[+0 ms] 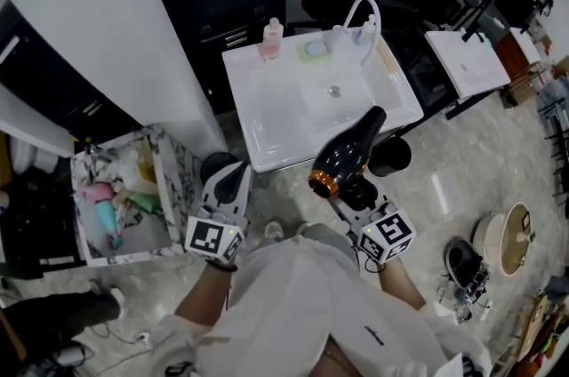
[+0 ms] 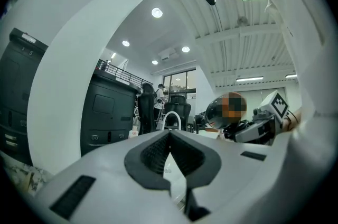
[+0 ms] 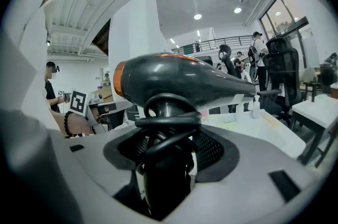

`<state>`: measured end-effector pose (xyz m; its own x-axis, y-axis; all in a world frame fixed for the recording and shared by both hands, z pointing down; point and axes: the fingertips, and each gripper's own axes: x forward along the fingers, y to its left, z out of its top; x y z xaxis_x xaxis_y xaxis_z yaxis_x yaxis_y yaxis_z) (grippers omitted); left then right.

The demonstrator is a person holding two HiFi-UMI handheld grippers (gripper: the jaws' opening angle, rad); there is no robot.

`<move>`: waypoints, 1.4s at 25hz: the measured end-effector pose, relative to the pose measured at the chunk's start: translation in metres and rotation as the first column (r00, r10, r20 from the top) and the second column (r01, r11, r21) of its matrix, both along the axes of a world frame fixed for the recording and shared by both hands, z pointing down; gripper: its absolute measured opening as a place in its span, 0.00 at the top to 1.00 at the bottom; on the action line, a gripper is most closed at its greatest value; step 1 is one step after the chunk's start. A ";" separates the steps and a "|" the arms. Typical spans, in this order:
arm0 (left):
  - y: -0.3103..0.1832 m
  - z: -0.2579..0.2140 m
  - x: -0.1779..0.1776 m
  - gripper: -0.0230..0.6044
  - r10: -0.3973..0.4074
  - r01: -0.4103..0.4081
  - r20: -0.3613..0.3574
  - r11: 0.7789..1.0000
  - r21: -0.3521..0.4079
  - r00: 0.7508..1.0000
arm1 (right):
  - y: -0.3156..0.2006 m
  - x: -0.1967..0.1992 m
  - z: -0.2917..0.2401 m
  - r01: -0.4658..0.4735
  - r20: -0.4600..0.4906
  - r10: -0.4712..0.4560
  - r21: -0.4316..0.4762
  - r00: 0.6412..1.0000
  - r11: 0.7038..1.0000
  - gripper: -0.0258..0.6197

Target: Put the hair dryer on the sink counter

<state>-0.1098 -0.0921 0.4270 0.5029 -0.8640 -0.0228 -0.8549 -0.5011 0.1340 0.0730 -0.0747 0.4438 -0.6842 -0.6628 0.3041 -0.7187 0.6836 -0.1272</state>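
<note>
At far left an open marble-patterned box (image 1: pixel 178 180) of small items sits on the floor beside a broad white pillar (image 1: pixel 116 37). The pillar's foot stands close to the left front corner of the sink desk (image 1: pixel 267 113), leaving only a narrow strip of floor there. The left tool (image 1: pixel 235 172) hangs over that strip, just short of the desk's front edge, its jaws clenched tip to tip on nothing.

The desk's left half is bare white. A pink bottle (image 1: pixel 272 37) and a green soap dish (image 1: pixel 314 50) stand along its back edge, with the basin (image 1: pixel 333 91) and the white tap (image 1: pixel 363 11) toward the right.

The right tool (image 1: pixel 348 191) grasps the black hair dryer (image 1: pixel 351 151) by its handle, with the cord coiled round the handle between the jaws. The dryer is held aloft. Its orange-ringed rear is over the floor in front of the desk, and its nozzle reaches over the front edge near the basin's right corner.

A dark round container (image 1: pixel 391 157) sits on the floor just right of the dryer. Farther right, across open floor, is a second white desk (image 1: pixel 467 60).
</note>
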 end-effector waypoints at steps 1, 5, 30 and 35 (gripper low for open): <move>-0.003 0.002 -0.002 0.93 -0.001 0.001 -0.002 1.000 -0.004 1.000 | -0.003 -0.003 0.002 0.005 -0.004 -0.005 -0.002 1.000 1.000 0.54; -0.016 0.014 -0.006 0.93 -0.010 0.010 -0.007 0.999 -0.034 1.000 | -0.018 -0.013 0.014 0.023 -0.002 -0.023 -0.027 1.000 0.999 0.54; -0.184 0.043 0.026 0.93 -0.109 0.115 0.045 0.980 -0.164 0.993 | -0.179 -0.028 0.089 0.326 -0.074 -0.348 -0.210 0.935 0.922 0.54; -0.203 0.049 0.030 0.93 -0.152 0.160 0.053 0.971 -0.180 0.987 | -0.198 -0.022 0.104 0.381 -0.086 -0.412 -0.249 0.907 0.890 0.54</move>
